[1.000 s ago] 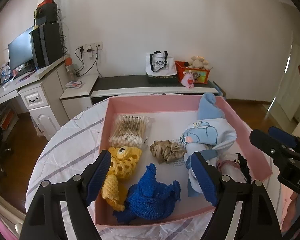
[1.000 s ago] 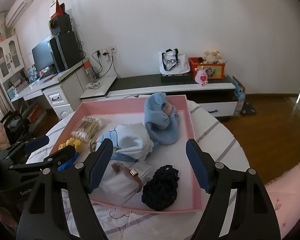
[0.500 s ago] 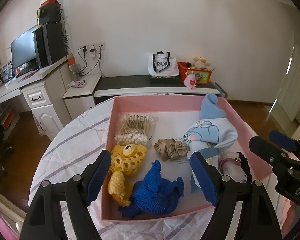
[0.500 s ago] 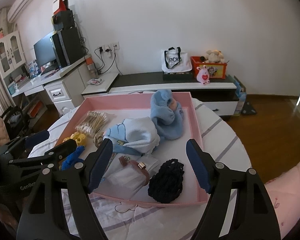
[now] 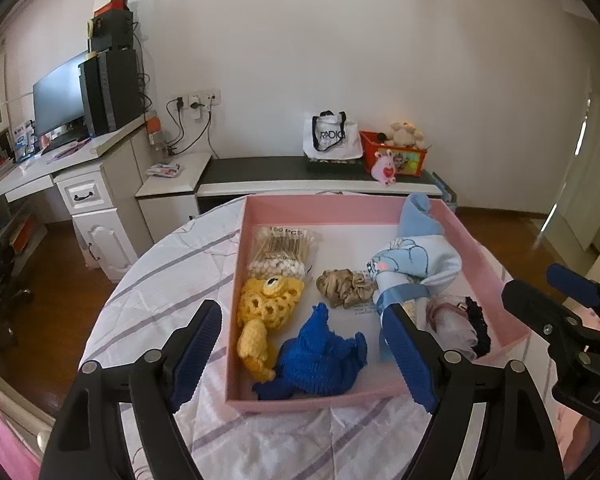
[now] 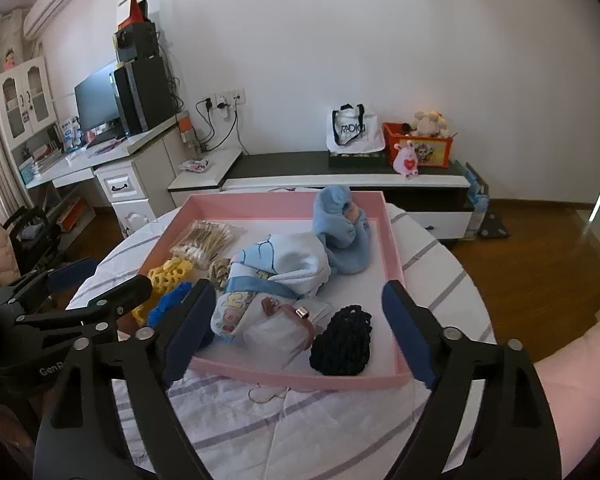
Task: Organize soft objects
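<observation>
White walls, a computer desk and a low dark cabinet ring the round surface (image 5: 160,312), which is covered in a striped cloth. On it sits the pink tray (image 5: 340,204), holding every soft item in view.

Contents, by size: a pale blue printed cloth bundle (image 6: 284,264) near the tray's middle, with a light blue plush garment (image 6: 340,228) touching it at the far side; a royal blue crochet piece (image 5: 320,356) and a yellow crochet piece (image 5: 268,304) in the near left corner, touching each other; a black crochet piece (image 6: 342,340) near the front right; a clear pouch (image 6: 276,332) beside it; a packet of cotton swabs (image 5: 282,250) at the far left; a beige scrunchie (image 5: 344,288) between swabs and bundle.

Both tools hover short of the tray's near edge. The left gripper (image 5: 300,352) has its fingers apart, nothing between them. The right gripper (image 6: 298,328) has just been spreading its fingers; nothing is held.

Assessment: no item is in hand; the step appears to lie between placements, or at completion. Any further move calls for choosing one item and descending over it with fingers wide.
</observation>
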The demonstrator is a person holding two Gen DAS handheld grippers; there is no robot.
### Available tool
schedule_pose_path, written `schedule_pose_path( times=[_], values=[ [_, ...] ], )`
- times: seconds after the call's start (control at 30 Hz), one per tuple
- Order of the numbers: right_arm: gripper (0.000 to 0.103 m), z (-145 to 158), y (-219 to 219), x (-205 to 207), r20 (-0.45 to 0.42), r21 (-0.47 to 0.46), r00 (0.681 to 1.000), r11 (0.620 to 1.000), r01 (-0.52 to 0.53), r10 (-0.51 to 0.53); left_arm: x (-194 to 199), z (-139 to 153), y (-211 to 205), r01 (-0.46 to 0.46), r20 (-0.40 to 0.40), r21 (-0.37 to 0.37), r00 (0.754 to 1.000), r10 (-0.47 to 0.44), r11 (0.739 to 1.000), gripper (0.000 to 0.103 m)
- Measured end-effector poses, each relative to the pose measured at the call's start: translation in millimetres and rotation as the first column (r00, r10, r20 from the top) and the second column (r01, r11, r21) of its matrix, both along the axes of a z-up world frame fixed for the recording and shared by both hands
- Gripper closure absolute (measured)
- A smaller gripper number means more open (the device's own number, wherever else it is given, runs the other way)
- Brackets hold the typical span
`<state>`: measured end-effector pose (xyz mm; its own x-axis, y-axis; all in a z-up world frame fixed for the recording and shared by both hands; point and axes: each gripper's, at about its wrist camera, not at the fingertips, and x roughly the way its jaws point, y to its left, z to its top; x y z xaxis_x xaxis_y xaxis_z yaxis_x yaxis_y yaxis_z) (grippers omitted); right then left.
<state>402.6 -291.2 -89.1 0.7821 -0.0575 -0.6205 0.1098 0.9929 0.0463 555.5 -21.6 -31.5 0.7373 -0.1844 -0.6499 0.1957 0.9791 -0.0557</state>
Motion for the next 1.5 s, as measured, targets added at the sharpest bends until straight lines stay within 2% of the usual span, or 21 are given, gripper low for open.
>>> schedule_pose_path(
  times=[0.13,0.4,0.9,1.07,1.5],
  values=[
    [0.007,10,6,-18,0.025,-0.008,1.0,1.0,0.005,-0.005,-18,11,4,-0.009,0.013,0.002,1.0,0.009,1.0,0.013],
    [0.002,29,19,-52,0.057,-0.026,0.998,1.0,0.012,-0.011,-70,32,15,-0.034,0.064,-0.012,0.997,0.035,0.999,0.0],
    [0.0,57,46,-127,0.119,-0.053,0.993,0.999,-0.004,0.01,-178,59,36,-0.079,0.122,-0.025,0.989,0.082,0.997,0.0],
    [0.0,65,52,-156,0.152,-0.058,0.988,0.998,-0.004,0.013,-219,68,37,-0.076,0.168,-0.014,0.983,0.077,0.997,0.0],
    [0.0,85,69,-217,0.238,-0.092,0.971,0.996,-0.011,0.033,-301,87,38,-0.067,0.256,-0.043,0.964,0.076,0.997,0.0]
  ],
)
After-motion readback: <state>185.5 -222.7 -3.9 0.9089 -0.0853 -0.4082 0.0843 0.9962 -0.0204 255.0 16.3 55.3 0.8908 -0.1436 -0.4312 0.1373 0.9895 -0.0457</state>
